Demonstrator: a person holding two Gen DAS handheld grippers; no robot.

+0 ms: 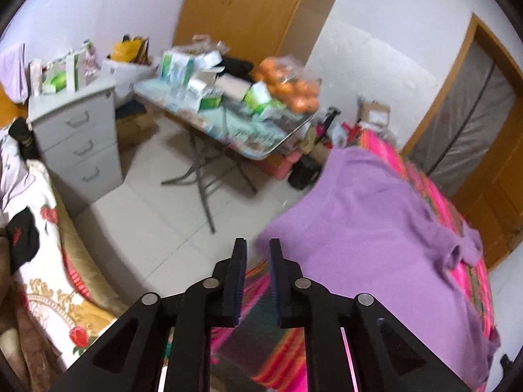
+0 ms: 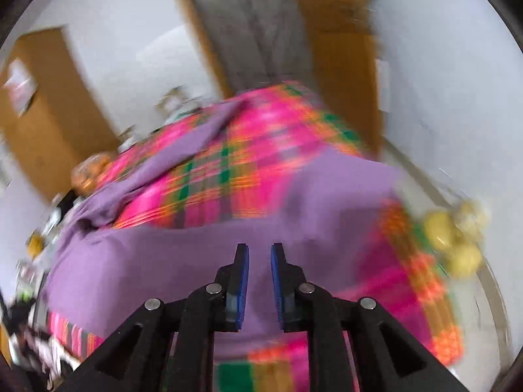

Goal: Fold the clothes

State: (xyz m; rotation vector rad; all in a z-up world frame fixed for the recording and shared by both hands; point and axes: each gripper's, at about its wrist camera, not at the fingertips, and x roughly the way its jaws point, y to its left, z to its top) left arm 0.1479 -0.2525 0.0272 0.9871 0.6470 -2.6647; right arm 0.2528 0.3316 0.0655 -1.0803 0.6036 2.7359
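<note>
A purple garment (image 1: pixel 376 228) lies spread on a surface covered by a pink, orange and green plaid cloth (image 1: pixel 421 176). My left gripper (image 1: pixel 258 245) is open and empty, held above the near left edge of the garment, over the floor and cloth edge. In the right wrist view, which is motion-blurred, the purple garment (image 2: pixel 183 261) lies below my right gripper (image 2: pixel 260 250), with a sleeve (image 2: pixel 170 160) stretching away across the plaid cloth (image 2: pixel 248 170). The right gripper is open and empty just above the fabric.
A folding table (image 1: pixel 228 124) piled with boxes and a bag of oranges (image 1: pixel 291 88) stands on the tiled floor. A grey drawer cabinet (image 1: pixel 78 140) is at left, a bed with floral bedding (image 1: pixel 42 261) at the near left. Yellow round things (image 2: pixel 457 238) lie at right.
</note>
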